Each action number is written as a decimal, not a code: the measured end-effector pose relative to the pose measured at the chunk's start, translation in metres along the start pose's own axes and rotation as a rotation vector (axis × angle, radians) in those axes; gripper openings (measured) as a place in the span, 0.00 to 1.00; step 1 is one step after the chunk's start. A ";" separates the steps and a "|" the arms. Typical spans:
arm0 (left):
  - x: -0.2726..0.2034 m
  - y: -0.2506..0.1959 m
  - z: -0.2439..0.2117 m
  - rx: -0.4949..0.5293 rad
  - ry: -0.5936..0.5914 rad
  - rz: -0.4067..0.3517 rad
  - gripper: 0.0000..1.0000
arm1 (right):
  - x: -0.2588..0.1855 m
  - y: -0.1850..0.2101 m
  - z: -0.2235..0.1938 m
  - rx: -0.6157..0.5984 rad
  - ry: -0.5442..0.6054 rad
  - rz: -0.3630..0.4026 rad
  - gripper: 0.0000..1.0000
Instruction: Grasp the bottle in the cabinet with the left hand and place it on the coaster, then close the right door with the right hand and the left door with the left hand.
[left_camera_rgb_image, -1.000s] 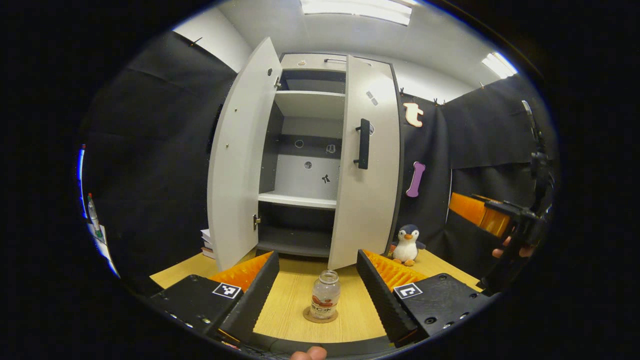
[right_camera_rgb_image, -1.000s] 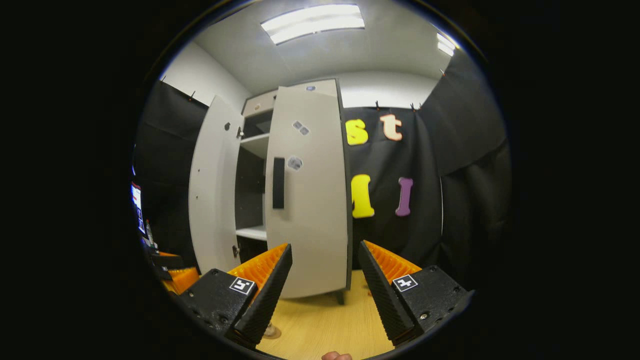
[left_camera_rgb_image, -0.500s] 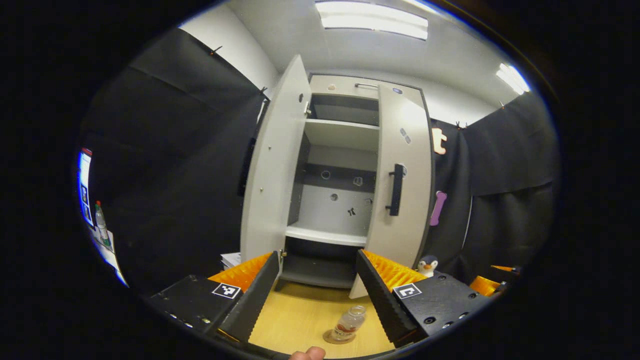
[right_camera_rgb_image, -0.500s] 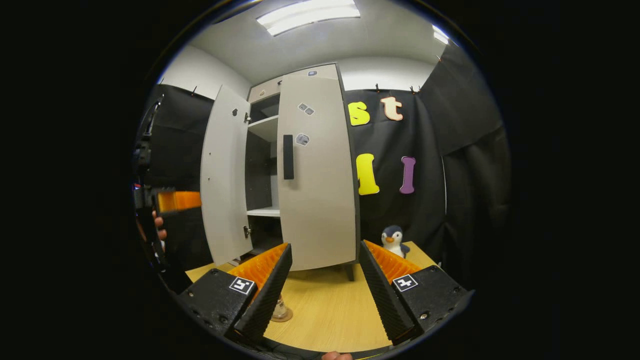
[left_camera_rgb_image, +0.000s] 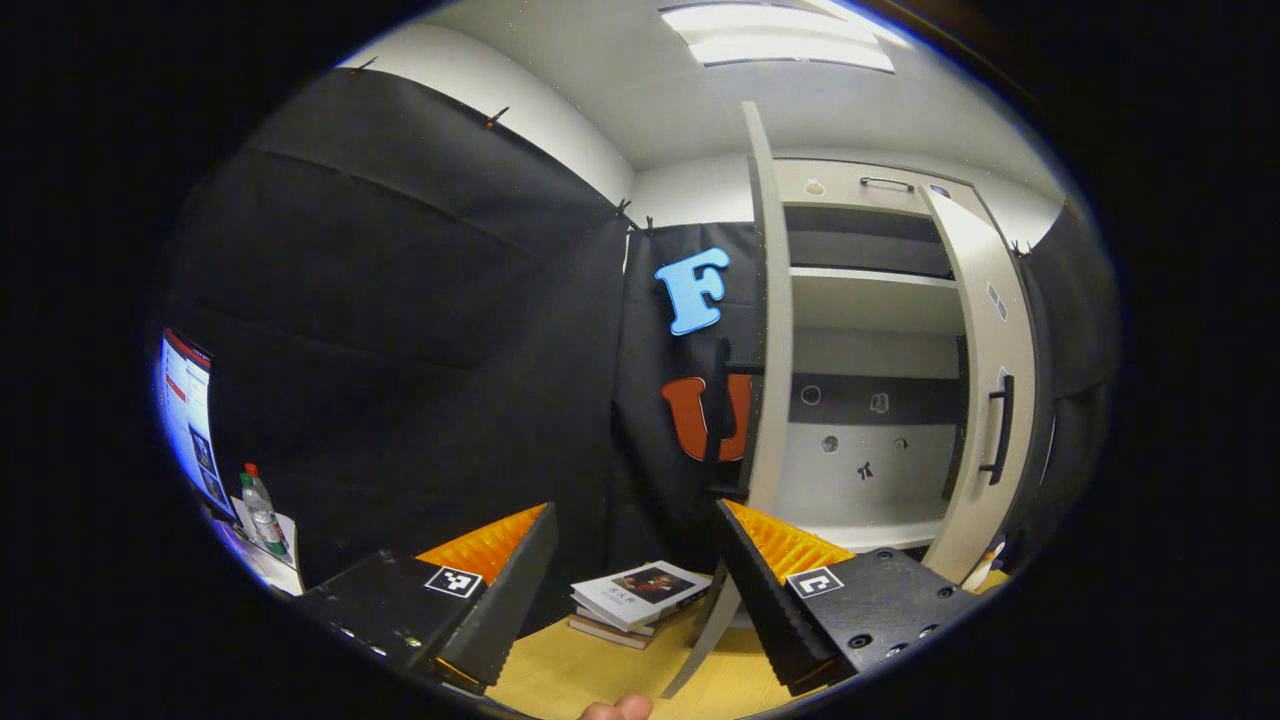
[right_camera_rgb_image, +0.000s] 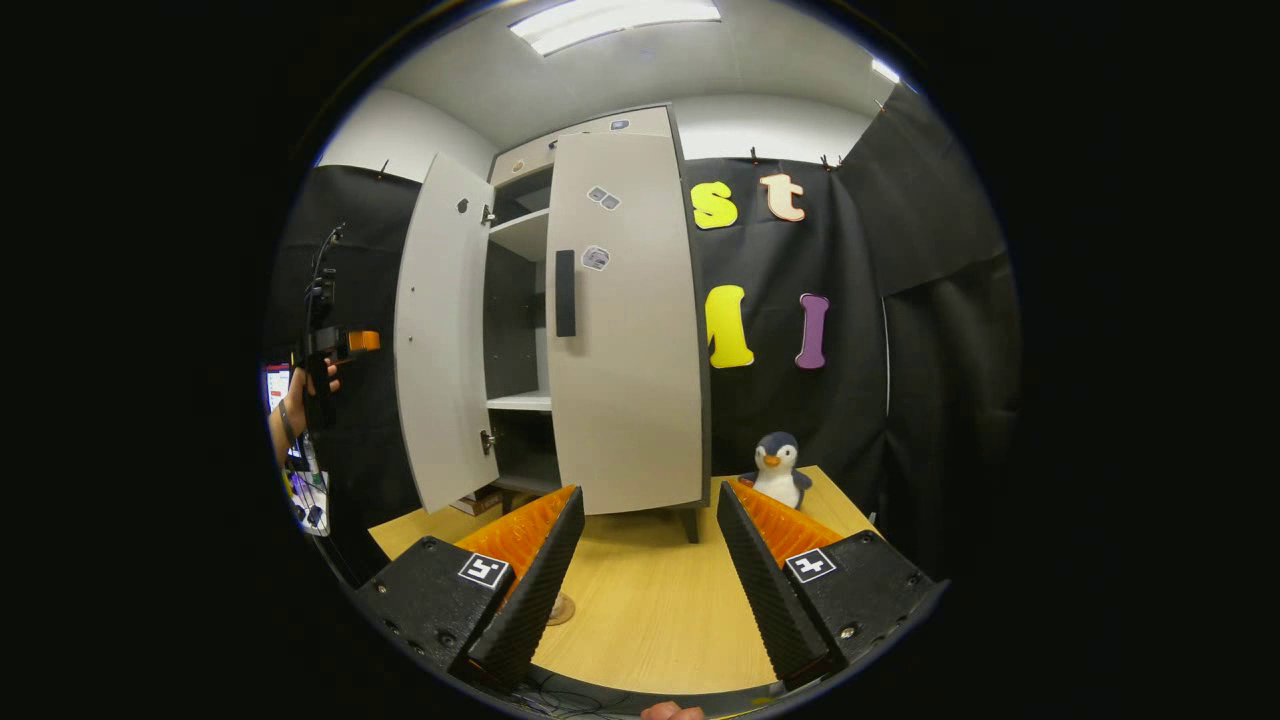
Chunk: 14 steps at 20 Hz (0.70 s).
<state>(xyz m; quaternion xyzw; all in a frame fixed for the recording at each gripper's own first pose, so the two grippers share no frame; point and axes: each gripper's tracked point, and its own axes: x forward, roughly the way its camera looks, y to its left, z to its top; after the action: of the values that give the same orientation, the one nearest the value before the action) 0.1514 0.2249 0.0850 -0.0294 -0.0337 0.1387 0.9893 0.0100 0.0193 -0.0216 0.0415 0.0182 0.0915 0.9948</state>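
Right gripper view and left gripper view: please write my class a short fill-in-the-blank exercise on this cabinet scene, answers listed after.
1. Both cabinet doors stand ____.
2. The plush toy on the table is a ____.
3. Near the left door, a stack of ____ lies on the table.
4. Both fingers of the right claw are spread ____.

Answers: open; penguin; books; apart

Passage: bare light wooden tabletop before the tall grey cabinet.
Obstacles: grey right door nearly shut; grey left door swung wide; stacked books beside it; plush penguin on the right.
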 end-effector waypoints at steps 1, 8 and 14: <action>0.015 0.006 -0.003 -0.019 0.014 0.013 0.95 | 0.000 -0.003 0.001 0.000 -0.001 -0.009 0.83; 0.047 0.020 -0.017 -0.116 0.087 0.081 0.95 | 0.005 -0.017 -0.001 0.009 0.020 -0.059 0.83; 0.048 0.015 -0.006 0.049 0.041 0.089 0.94 | 0.013 -0.018 0.002 0.017 0.018 -0.055 0.83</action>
<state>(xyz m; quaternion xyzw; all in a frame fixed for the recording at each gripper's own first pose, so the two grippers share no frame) 0.1939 0.2522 0.0807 -0.0096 -0.0087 0.1825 0.9831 0.0257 0.0038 -0.0220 0.0487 0.0292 0.0641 0.9963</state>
